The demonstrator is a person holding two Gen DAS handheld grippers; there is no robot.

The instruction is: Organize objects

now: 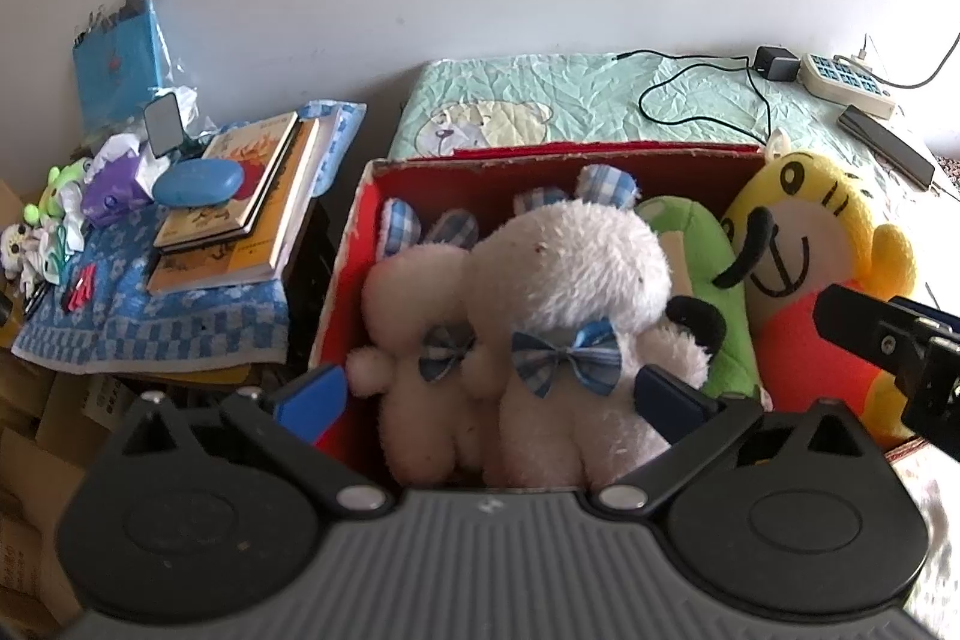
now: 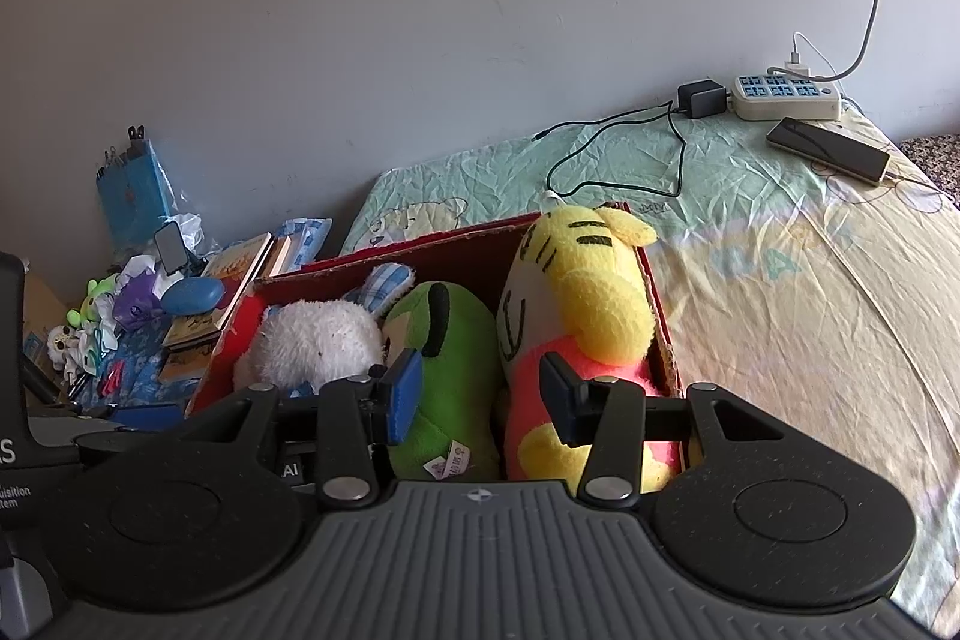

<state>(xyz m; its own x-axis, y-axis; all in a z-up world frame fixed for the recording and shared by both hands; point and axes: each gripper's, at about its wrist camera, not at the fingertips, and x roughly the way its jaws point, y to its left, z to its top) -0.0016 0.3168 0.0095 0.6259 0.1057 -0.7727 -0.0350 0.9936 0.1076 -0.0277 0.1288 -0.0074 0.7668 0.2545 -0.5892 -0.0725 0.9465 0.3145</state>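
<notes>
Plush toys packed in red box

Red cardboard box on bed holds white bear plushes, green plush, yellow plush. Left gripper jaws wide, straddling white bears, gripping nothing. Right gripper half-open over green plush, no visible grip
</notes>
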